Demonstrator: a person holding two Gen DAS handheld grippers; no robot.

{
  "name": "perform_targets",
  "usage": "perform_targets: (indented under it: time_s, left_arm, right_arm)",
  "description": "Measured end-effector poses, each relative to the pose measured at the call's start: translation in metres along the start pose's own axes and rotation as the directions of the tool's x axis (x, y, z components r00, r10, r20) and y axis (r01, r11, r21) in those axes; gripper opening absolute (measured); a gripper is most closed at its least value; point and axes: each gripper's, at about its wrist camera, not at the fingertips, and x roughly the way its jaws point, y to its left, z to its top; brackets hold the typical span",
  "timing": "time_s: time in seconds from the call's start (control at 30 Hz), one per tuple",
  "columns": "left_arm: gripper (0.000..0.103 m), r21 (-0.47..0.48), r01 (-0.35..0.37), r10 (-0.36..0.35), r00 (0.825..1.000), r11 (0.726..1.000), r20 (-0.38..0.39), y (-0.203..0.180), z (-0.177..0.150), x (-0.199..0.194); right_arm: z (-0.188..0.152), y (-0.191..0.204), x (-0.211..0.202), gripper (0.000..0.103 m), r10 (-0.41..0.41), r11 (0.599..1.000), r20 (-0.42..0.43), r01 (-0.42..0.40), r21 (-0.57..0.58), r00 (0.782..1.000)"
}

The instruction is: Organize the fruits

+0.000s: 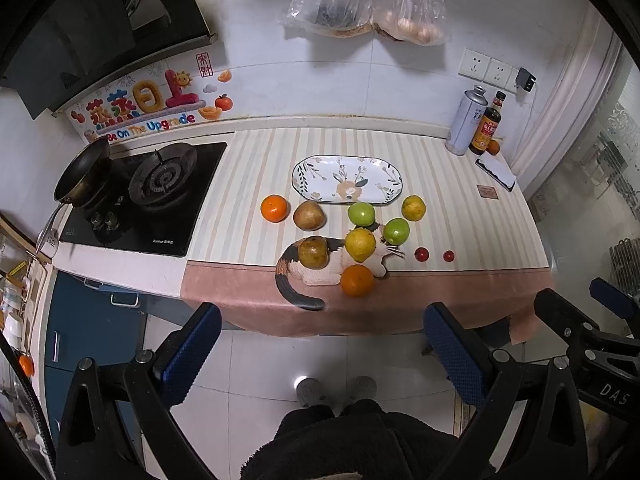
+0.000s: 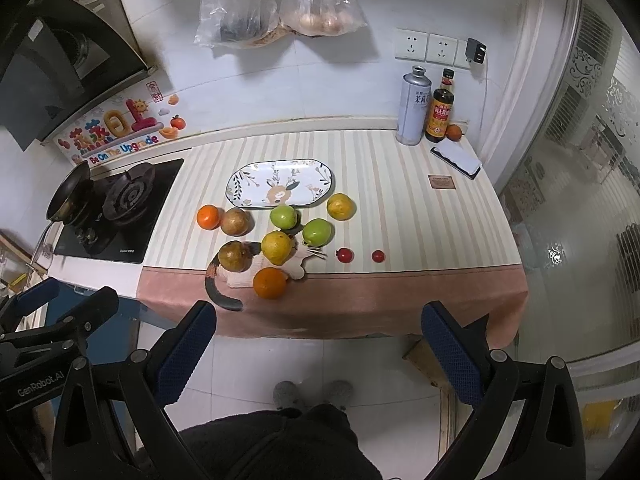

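Note:
An empty oval floral plate (image 1: 346,179) (image 2: 280,188) lies on the striped cloth. In front of it lie loose fruits: an orange (image 1: 274,208) at the left, an orange (image 1: 357,280) at the front, two brown pears (image 1: 308,215) (image 1: 313,253), two green apples (image 1: 361,214) (image 1: 396,231), two yellow citrus (image 1: 360,244) (image 1: 413,207) and two small red fruits (image 1: 421,254) (image 1: 448,256). My left gripper (image 1: 320,350) and right gripper (image 2: 318,350) are open and empty, held back from the counter above the floor.
A gas hob (image 1: 160,196) with a pan (image 1: 82,172) is at the left. A can (image 1: 466,120), a sauce bottle (image 1: 485,130) and a phone (image 1: 496,172) stand at the back right. Plastic bags (image 1: 360,0) hang on the wall. The counter's front edge (image 1: 360,320) faces me.

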Motion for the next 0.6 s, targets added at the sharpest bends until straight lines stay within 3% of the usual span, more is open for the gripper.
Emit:
perform_targets:
  time_s: [0.6]
  left_arm:
    - [0.103, 0.0, 0.002, -0.002, 1.0, 1.0, -0.001, -0.0007, -0.0013, -0.0046]
  right_arm:
    - [-0.005, 0.0014, -0.0082, 0.103, 0.003, 1.0, 0.004, -0.003, -0.003, 1.0]
